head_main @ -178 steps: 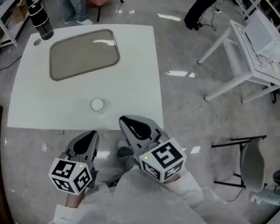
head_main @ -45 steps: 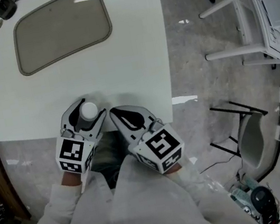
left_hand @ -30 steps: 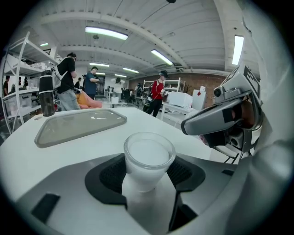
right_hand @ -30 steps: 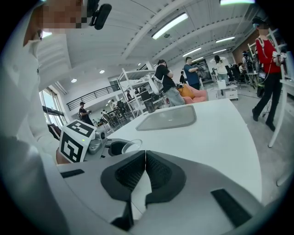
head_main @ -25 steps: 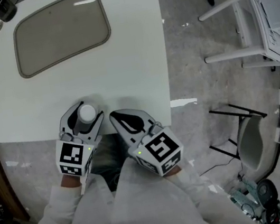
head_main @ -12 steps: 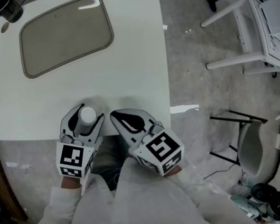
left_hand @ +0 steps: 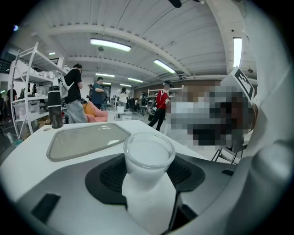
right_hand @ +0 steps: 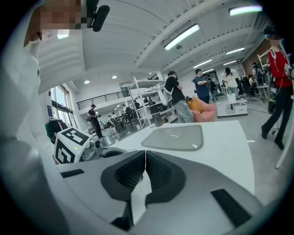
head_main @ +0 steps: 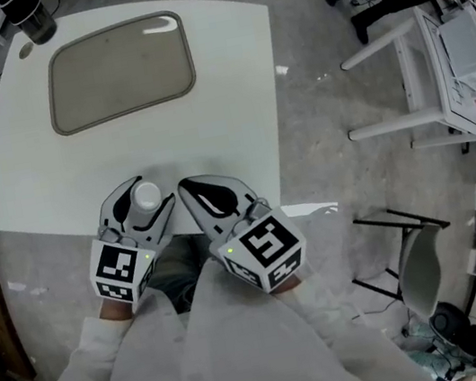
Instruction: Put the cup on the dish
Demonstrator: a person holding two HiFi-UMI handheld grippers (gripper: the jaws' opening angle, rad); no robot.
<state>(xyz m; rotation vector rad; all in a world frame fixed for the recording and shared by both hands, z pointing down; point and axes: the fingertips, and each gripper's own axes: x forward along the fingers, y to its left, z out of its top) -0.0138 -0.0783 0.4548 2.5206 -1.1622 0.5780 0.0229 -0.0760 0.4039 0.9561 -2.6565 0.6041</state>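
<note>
White cup point(head_main: 146, 195), one; grey dish point(head_main: 119, 70), one

White table point(head_main: 230, 95): 1 dish point(head_main: 118, 71), 1 dark bottle point(head_main: 34, 22), probably.

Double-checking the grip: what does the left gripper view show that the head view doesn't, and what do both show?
Only the left gripper view: the dark pads closed on either side of the cup, and the ceiling lights. Only the head view: the marker cube on the left gripper, the right gripper with jaws together beside it, and a white stand on the floor. Both: the cup in the left gripper, the empty dish farther along the white table, and a dark bottle past the dish.
</note>
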